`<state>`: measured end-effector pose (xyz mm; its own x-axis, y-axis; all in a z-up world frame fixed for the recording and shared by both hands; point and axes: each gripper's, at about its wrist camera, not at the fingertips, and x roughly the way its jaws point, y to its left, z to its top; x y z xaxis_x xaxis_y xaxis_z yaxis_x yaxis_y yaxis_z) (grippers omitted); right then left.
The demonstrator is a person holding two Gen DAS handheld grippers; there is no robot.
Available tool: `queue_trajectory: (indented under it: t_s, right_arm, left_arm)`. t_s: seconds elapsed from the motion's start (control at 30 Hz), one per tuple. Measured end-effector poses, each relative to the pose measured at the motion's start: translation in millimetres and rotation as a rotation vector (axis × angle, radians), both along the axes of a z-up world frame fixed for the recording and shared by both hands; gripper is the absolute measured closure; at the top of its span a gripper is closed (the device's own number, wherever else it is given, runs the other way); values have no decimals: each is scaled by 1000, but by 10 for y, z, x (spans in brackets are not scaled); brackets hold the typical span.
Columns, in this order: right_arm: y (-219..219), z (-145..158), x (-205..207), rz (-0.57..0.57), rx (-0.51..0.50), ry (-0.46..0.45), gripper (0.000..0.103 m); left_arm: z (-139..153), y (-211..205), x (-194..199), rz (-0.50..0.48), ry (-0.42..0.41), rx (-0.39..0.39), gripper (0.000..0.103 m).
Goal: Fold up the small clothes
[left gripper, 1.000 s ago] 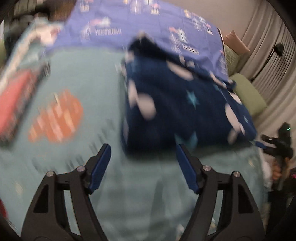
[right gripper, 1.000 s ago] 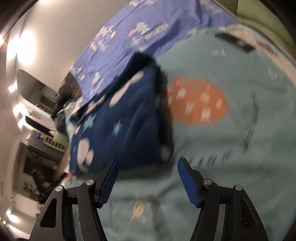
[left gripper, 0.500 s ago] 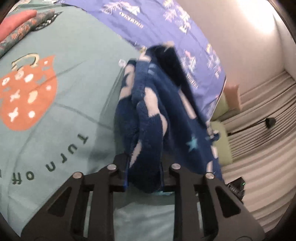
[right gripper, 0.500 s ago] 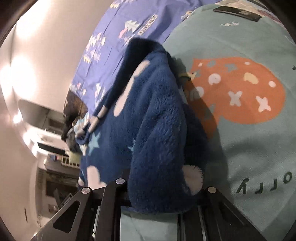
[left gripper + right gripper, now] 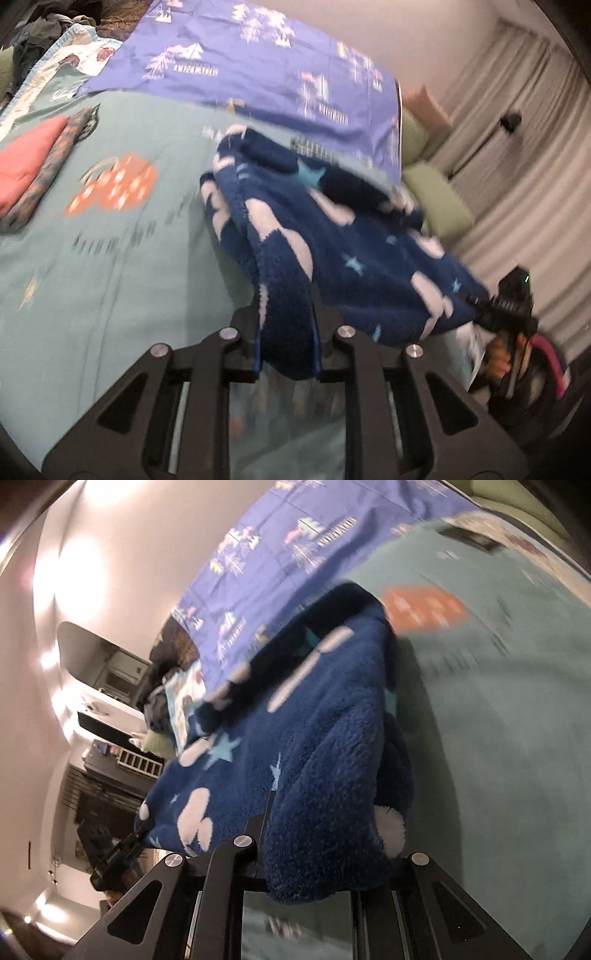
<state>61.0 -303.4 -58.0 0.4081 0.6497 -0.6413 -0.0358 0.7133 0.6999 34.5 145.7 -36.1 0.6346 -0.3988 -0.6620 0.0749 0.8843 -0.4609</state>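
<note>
A teal bedspread (image 5: 122, 280) printed with an orange patch (image 5: 114, 186) and dark lettering covers the bed, and a purple sheet with tree motifs (image 5: 258, 70) lies across its far end against a pale wall. On the left side of the spread sits a folded pink cloth (image 5: 22, 162) with a patterned strip along its edge. Green cushions (image 5: 436, 192) rest at the bed's right edge before long pale curtains (image 5: 524, 155), and the right wrist view shows wall lights glaring on a white wall and dark shelving beyond the bed. The fluffy navy garment with white clouds and blue stars (image 5: 332, 236) hangs lifted above the spread, stretched between both tools. The left gripper (image 5: 286, 343) has just closed and pinches one bunched corner of it between its pads; the right gripper (image 5: 325, 864) has likewise just closed and clamps the other corner, the fleece bulging over its fingers.
</note>
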Motion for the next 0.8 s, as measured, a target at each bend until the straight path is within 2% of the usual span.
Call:
queue_trajectory:
  t_s: [0.07, 0.13, 0.17, 0.23, 0.27, 0.33, 0.37, 0.4, 0.43, 0.5, 0.6, 0.67, 0.77, 0.8]
  right_arm:
    - [-13, -171, -147, -3, -41, 58, 85]
    - [-44, -271, -197, -9, -122, 100, 74]
    - [-83, -264, -193, -21, -148, 108, 65]
    - [-163, -140, -194, -39, -170, 78, 64]
    - [-192, -67, -203, -46, -178, 54, 64]
    - [-235, 84, -168, -50, -204, -4, 60]
    - [-220, 157, -107, -46, -237, -36, 55]
    - [-188, 221, -19, -41, -283, -73, 48]
    - [-150, 291, 121, -36, -356, -117, 46]
    - [-31, 376, 389, -23, -416, -134, 44]
    - [-1, 446, 777, 33, -441, -184, 43]
    - [12, 414, 1023, 73, -506, -220, 42]
    - [157, 289, 1423, 143, -568, -219, 42]
    - [188, 241, 1510, 169, -573, -215, 42]
  left_arm:
    - [-132, -34, -216, -15, 54, 44, 81]
    - [-232, -28, -291, -18, 83, 121, 79]
    - [-239, -14, -280, -11, 87, 148, 78]
    - [-175, 42, -283, 18, 74, 193, 79]
    - [-93, 93, -301, 48, 39, 214, 77]
    - [76, 184, -307, 78, -35, 231, 61]
    - [133, 205, -297, 84, -70, 244, 45]
    - [208, 223, -241, 83, -123, 265, 35]
    - [231, 239, -184, 78, -153, 282, 33]
    - [280, 201, 104, 56, -200, 342, 32]
    - [214, 174, 503, 9, -187, 371, 32]
    - [130, 127, 832, -32, -170, 412, 32]
    - [-11, 104, 1277, -43, -88, 508, 32]
    - [-54, 119, 1383, -49, -55, 512, 32]
